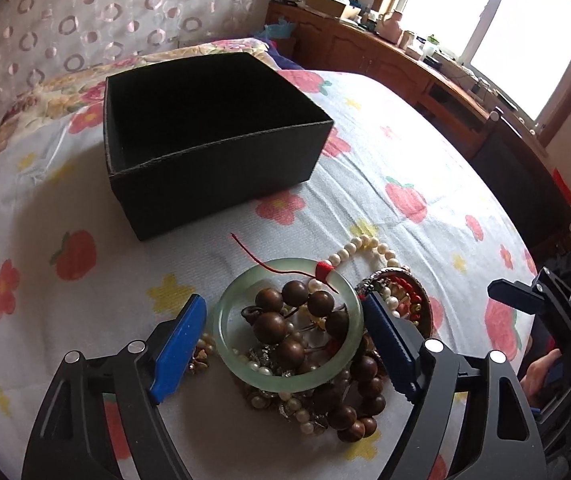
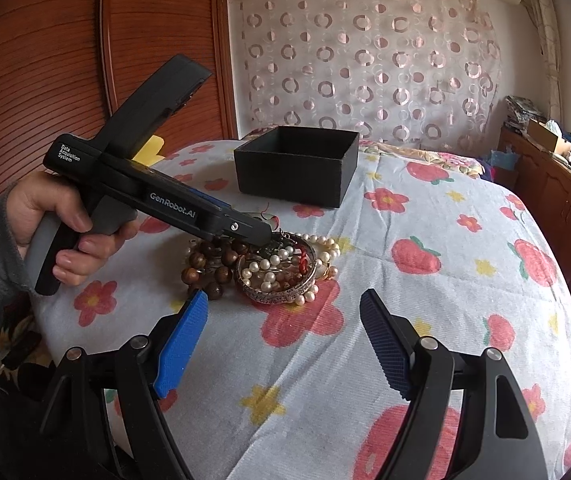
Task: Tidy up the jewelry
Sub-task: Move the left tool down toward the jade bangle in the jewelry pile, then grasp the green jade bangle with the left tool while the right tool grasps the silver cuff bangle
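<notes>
A pile of jewelry lies on the flowered bed sheet: a pale green jade bangle (image 1: 229, 312), brown wooden beads (image 1: 281, 320), a white pearl string (image 1: 361, 246) and a silver bangle (image 2: 285, 294). My left gripper (image 1: 285, 308) is open, its blue fingers on either side of the jade bangle, just above the pile. It also shows in the right wrist view (image 2: 263, 236), held by a hand. My right gripper (image 2: 283, 306) is open and empty, hovering short of the pile. An open black box (image 1: 221, 160) stands beyond the pile, also in the right wrist view (image 2: 297, 176).
The bed sheet (image 2: 425, 320) stretches right of the pile. A wooden sideboard (image 1: 405, 64) with clutter runs along the window side. A wooden headboard (image 2: 85, 60) and a patterned curtain (image 2: 365, 60) stand behind the bed.
</notes>
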Motion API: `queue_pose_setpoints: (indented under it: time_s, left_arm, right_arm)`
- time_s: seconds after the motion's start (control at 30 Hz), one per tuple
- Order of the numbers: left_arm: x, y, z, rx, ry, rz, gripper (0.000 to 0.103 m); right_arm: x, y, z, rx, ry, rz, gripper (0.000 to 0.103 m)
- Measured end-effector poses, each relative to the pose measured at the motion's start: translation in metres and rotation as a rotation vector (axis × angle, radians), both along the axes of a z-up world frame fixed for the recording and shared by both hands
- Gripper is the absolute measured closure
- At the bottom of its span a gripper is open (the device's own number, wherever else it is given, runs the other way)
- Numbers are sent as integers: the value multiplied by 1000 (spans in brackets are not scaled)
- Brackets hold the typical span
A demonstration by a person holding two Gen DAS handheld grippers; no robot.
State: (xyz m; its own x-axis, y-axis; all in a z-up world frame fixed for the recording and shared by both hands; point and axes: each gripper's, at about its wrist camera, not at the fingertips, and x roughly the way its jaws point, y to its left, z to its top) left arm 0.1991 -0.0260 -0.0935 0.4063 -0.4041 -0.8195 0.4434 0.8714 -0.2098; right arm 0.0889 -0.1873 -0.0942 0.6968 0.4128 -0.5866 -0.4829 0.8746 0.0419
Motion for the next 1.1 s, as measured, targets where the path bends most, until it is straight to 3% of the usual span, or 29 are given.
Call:
queue_pose_setpoints:
  time_s: [0.03, 0.33, 0.73, 0.97, 1.1]
  left_arm:
    - [-1, 0, 1, -9, 0, -6, 34]
    - [-16, -2, 13, 37, -91, 18, 35]
    - [-43, 33, 44, -30, -209, 106, 35]
    - [-53, 42, 45, -37, -228, 120, 35]
    - [-57, 43, 41, -44, -228, 122, 35]
  right_arm:
    - [0, 1, 0, -1, -1, 0, 23]
    - [3, 3, 0, -16, -7, 2, 23]
    - [34, 26, 3, -98, 42, 105, 23]
    - [47, 43, -5, -196, 98, 193, 23]
    - [55, 45, -9, -227, 111, 206, 30]
